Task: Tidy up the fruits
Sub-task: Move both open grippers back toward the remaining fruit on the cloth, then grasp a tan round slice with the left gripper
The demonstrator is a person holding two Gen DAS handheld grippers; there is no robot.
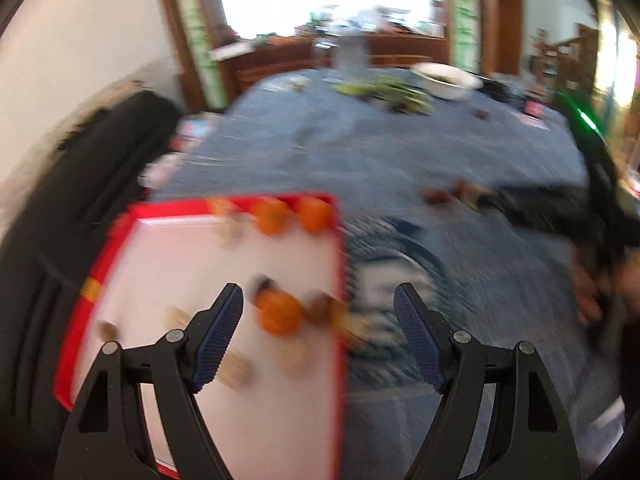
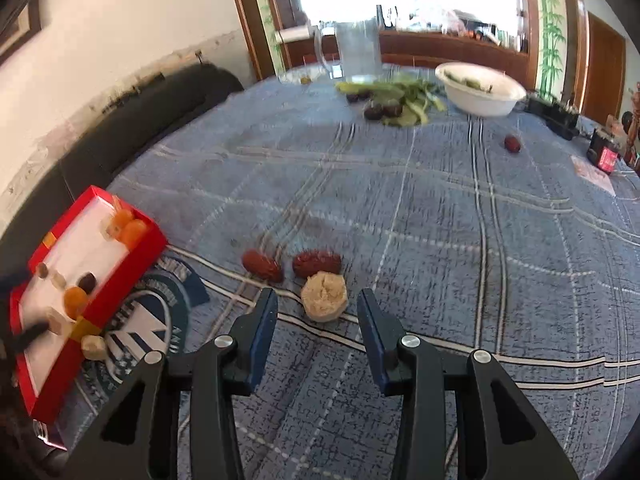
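A: Your right gripper (image 2: 317,322) is spread wide with nothing in it, and the pale fruit piece (image 2: 323,297) lies on the tablecloth (image 2: 440,240) just ahead of its tips, two red dates (image 2: 316,263) just beyond.

B: And your left gripper (image 1: 319,330)?

A: Also spread, empty, over the red tray (image 1: 132,220). Straddle the piece evenly, then squeeze gently; it looks crumbly.

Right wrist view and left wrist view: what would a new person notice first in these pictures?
First, the red tray at the left edge of the blue checked tablecloth, holding small oranges. Next, two red dates and a pale round piece lying just ahead of the open right gripper. The open left gripper hovers above the tray.
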